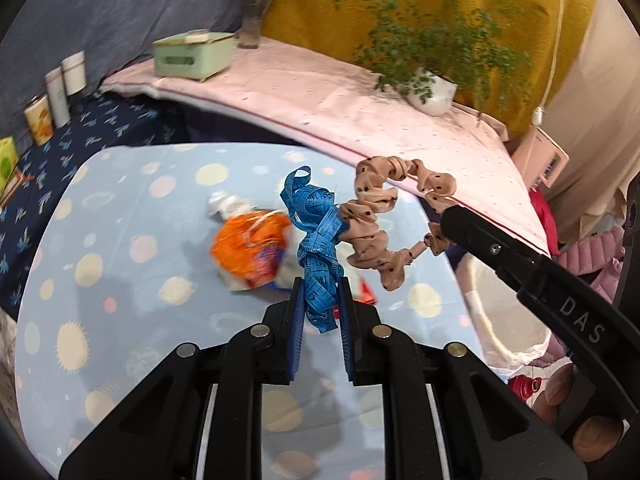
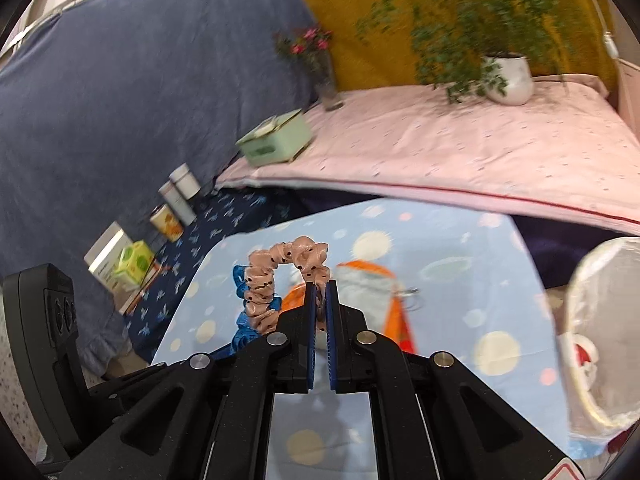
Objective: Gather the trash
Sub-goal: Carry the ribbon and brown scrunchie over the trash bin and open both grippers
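Both your grippers are loaded, held above the table!

Your left gripper clamps the tangled blue tape measure; your right gripper pinches the spotted beige scrunchie (the two look snagged together), over the orange wrapper lying on the planet-print tablecloth.

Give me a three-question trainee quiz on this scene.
1. True or false: the left gripper holds a blue tape measure.
2. What do the right gripper's jaws clamp? A) spotted beige scrunchie B) a spoon C) a sock
3. Which crumpled item lies on the blue tablecloth?

Key: 1 true; 2 A; 3 the orange wrapper.
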Tool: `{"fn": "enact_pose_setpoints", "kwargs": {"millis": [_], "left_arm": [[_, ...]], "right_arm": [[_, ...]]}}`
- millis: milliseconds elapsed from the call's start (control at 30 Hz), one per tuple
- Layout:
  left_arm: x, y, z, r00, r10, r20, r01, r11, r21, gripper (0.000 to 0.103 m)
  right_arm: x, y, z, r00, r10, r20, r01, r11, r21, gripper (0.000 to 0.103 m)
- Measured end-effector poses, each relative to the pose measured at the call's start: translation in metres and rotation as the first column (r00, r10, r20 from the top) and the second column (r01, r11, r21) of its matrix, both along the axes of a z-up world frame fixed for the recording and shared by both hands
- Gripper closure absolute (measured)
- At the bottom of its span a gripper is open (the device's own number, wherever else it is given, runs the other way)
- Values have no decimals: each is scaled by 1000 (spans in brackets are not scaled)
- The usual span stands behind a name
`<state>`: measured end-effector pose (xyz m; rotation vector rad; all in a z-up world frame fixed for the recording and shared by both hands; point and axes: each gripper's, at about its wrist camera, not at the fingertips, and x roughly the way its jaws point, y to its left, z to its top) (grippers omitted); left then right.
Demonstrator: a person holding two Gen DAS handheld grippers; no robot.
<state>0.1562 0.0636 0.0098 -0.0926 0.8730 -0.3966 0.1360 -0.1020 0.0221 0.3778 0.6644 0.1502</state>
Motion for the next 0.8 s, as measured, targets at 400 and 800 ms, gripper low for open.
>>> {"fn": "enact_pose_setpoints", "kwargs": {"millis": [400, 800], "left_arm": [[-18, -112, 19, 983, -181, 35, 180, 983, 30, 87], [-39, -205, 13, 942, -334, 22, 332, 941, 68, 87]], "right_arm": [[-54, -130, 7, 965, -260, 31, 259, 966, 16, 98], [-94, -208, -14, 914, -406, -1, 406, 914, 18, 98]]}}
